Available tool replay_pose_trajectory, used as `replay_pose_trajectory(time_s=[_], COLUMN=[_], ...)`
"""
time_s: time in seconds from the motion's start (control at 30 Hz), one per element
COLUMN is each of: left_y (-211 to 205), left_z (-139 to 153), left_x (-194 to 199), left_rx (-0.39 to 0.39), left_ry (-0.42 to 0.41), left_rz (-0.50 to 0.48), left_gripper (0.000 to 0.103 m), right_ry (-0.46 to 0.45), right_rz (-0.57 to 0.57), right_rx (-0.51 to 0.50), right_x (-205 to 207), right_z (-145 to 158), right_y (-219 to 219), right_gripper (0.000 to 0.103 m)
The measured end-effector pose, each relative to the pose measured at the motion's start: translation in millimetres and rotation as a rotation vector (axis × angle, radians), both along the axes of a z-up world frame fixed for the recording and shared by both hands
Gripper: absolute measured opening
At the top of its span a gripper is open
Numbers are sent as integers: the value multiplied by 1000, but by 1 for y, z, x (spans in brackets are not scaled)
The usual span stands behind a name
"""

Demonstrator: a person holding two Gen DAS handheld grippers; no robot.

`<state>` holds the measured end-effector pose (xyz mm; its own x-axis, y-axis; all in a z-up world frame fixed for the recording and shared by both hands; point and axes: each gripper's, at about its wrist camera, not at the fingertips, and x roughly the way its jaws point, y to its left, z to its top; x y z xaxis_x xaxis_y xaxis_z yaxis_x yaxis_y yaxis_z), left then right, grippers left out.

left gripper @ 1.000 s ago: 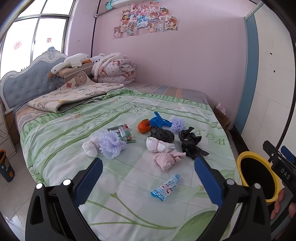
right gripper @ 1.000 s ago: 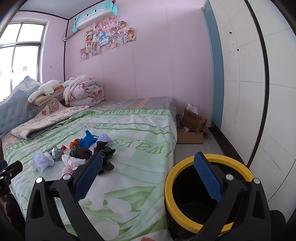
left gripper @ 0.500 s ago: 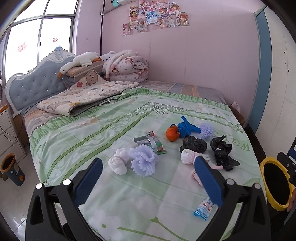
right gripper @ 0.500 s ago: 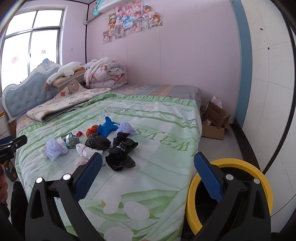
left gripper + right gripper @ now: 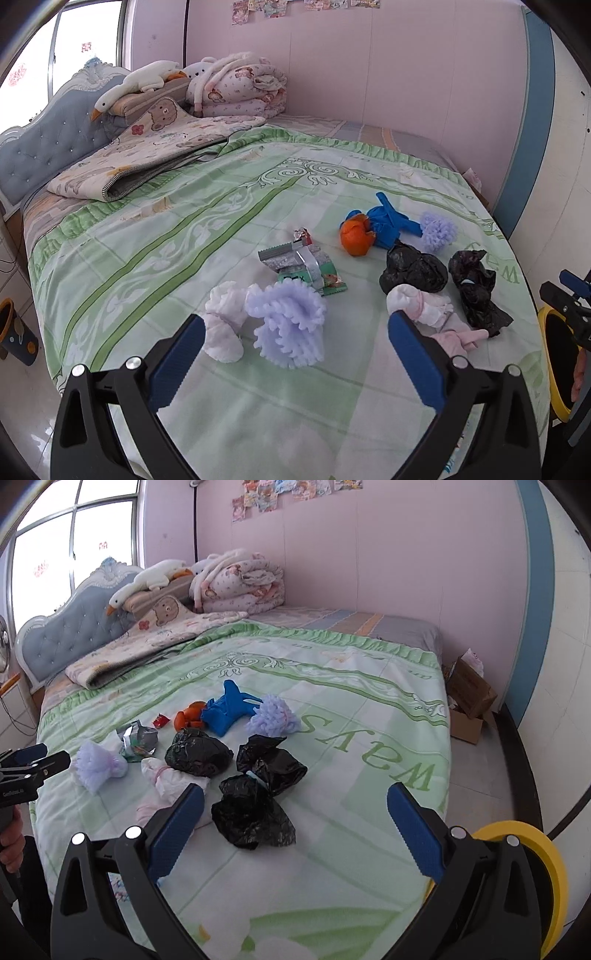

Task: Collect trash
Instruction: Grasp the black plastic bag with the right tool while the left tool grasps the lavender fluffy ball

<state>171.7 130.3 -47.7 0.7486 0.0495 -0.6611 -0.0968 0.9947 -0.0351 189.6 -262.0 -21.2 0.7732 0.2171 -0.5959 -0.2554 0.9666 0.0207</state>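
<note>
The left gripper [image 5: 295,345] is hanging with its jaws spread wide and nothing between them, above the near edge of the bed [image 5: 221,236]. Compared with one second ago, it is now lower and much closer to the trash: the lilac foam net [image 5: 288,325] is lying just in front of the gap between its blue pads, and the white crumpled wad [image 5: 223,325] is touching that net on its left side. The small blue wrapper that was lying near the edge earlier is almost out of this view now.

The right gripper [image 5: 295,823] is also released and empty. It has turned away from the yellow bin [image 5: 532,878], which was under it before and is now standing at the right, beside the bed on the floor. In front of its left pad a black plastic bag [image 5: 255,816] is lying, touching a second black bag [image 5: 271,762] behind it.

Farther out, a knotted black bag [image 5: 197,753], a white-pink bundle [image 5: 166,779], a silver snack wrapper [image 5: 295,262], an orange peel [image 5: 355,236], a blue glove [image 5: 388,221] and another lilac net [image 5: 437,230] are lying close together. Behind them, a folded quilt [image 5: 147,158] is resting near the headboard [image 5: 48,144]. A cardboard box [image 5: 469,701] is sitting on the floor past the bed.
</note>
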Motion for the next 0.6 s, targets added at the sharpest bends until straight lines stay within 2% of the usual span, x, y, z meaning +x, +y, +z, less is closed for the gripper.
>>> replay_pose_trajectory(time_s=[0.17, 0.33, 0.43, 0.6], left_y=[2, 13, 18, 20], left_z=[-17, -31, -34, -39], left_x=[26, 42, 45, 51], left_rx=[46, 19, 15, -6], left_ry=[47, 97, 86, 90], left_rz=[26, 39, 60, 33], left_gripper=[96, 96, 96, 96], right_ry=[54, 112, 140, 164], right_rz=[19, 24, 29, 22], right_rx=[-34, -35, -14, -27], right_x=[33, 62, 72, 81], right_z=[-16, -32, -41, -53], right_y=[18, 30, 33, 38], right_gripper=[95, 95, 95, 95])
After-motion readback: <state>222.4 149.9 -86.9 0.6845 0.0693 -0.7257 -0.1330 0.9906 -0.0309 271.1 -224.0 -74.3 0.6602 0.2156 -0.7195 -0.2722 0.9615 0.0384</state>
